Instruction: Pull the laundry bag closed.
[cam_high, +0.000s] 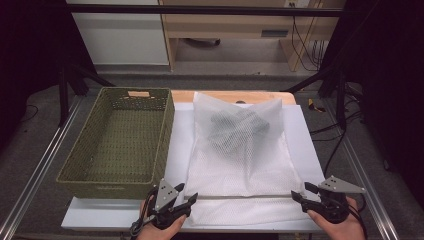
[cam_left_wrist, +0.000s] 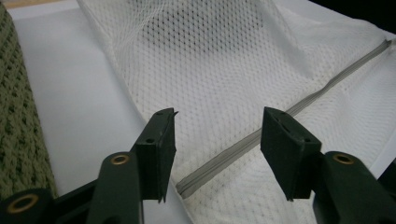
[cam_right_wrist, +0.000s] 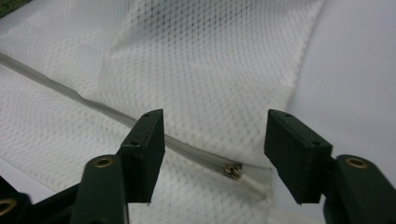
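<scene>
A white mesh laundry bag (cam_high: 240, 165) lies flat on the white table top, with a dark bundled garment (cam_high: 235, 127) showing through its far half. A grey zipper (cam_left_wrist: 261, 133) runs along the bag's near edge. My left gripper (cam_high: 188, 192) sits at the bag's near left corner, jaws open over the zipper's end (cam_left_wrist: 217, 135), nothing pressed between them. My right gripper (cam_high: 299, 191) sits at the near right corner, open (cam_right_wrist: 215, 140). The metal zipper pull (cam_right_wrist: 232, 171) lies on the mesh between its jaws, untouched.
A green woven basket (cam_high: 112, 187) stands to the left of the bag with nothing in it, its wall close beside my left gripper (cam_left_wrist: 18, 126). Bare white table top (cam_high: 180, 145) separates basket and bag. Metal frame rails run along both table sides.
</scene>
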